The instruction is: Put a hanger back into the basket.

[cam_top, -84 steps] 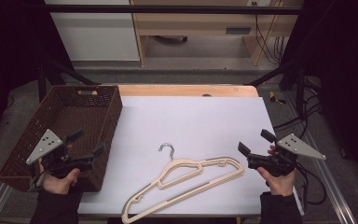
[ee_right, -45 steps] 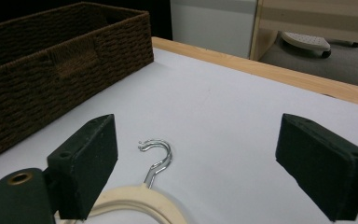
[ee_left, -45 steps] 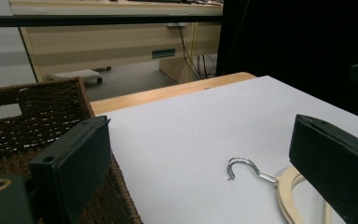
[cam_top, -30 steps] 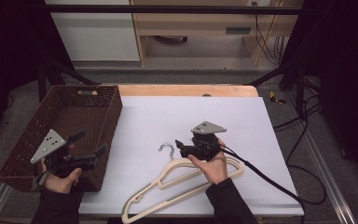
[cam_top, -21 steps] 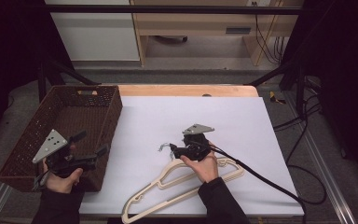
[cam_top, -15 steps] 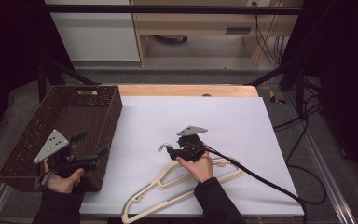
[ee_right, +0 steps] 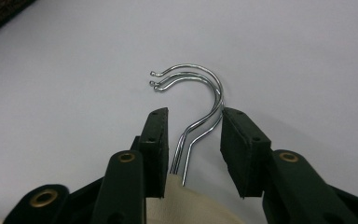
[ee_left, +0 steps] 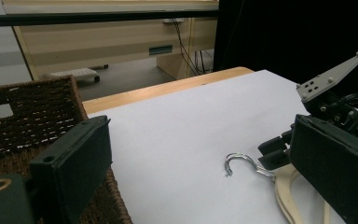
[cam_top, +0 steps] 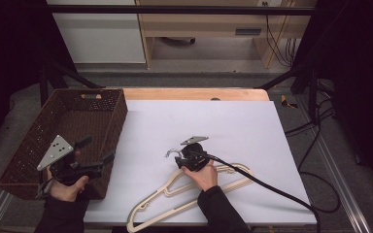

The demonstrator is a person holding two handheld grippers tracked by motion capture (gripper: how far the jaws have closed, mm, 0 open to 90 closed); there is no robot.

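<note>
Chrome wire hooks (ee_right: 200,93) of cream hangers (cam_top: 213,187) between narrowing, still-spread right gripper (ee_right: 193,135) fingers (ee_right: 154,140).

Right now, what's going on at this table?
A person is working on cream hangers lying on the white table. The right gripper has come down over their metal hooks; its jaws have just been closing, with the wires between them but not yet pinched. The left gripper waits, open, by the wicker basket.

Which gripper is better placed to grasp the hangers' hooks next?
Right. The right gripper already straddles the metal hooks, jaws closing in but not yet pressing. The left gripper sits apart by the basket.
</note>
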